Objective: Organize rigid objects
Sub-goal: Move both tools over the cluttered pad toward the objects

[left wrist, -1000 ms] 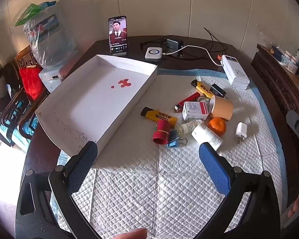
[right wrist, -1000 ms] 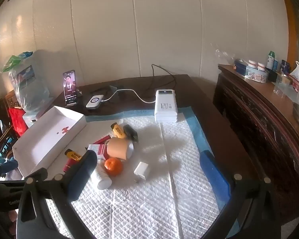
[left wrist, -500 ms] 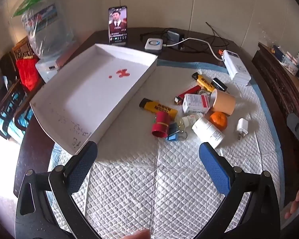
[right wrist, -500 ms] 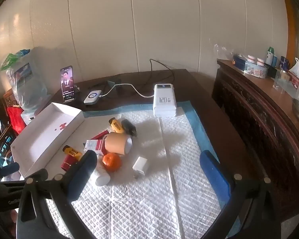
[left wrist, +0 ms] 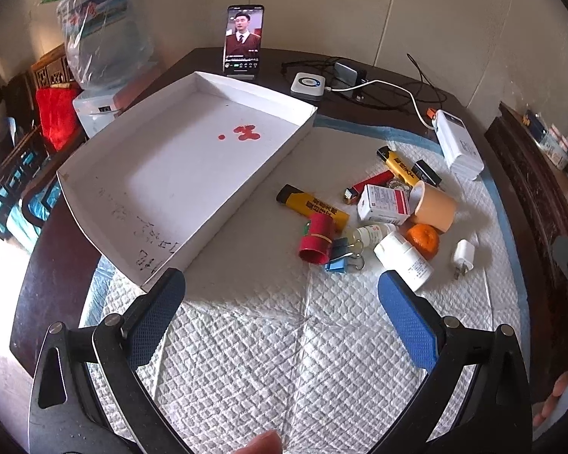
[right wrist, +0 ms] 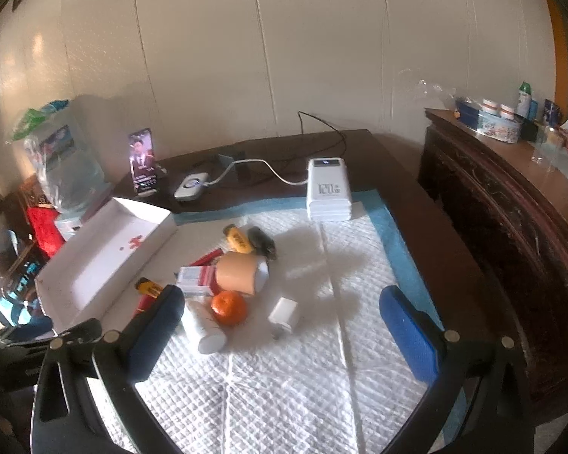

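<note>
blue-padded left tool (left wrist: 280,302), right tool (right wrist: 280,321): wide, empty

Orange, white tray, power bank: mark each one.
orange (left wrist: 422,241), left wrist view, middle of its peel.
white tray (left wrist: 193,174), left wrist view, bare floor of it.
power bank (right wrist: 328,189), right wrist view, its top face.

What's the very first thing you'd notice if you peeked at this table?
Probably the big white tray on the left side of the table, bare inside except for red blotches. Next, the jumble of small things on the quilted pad just right of it, where a bright orange lies beside a white bottle and a red tube. At the far edge, a phone stands upright, its screen lit.
</note>
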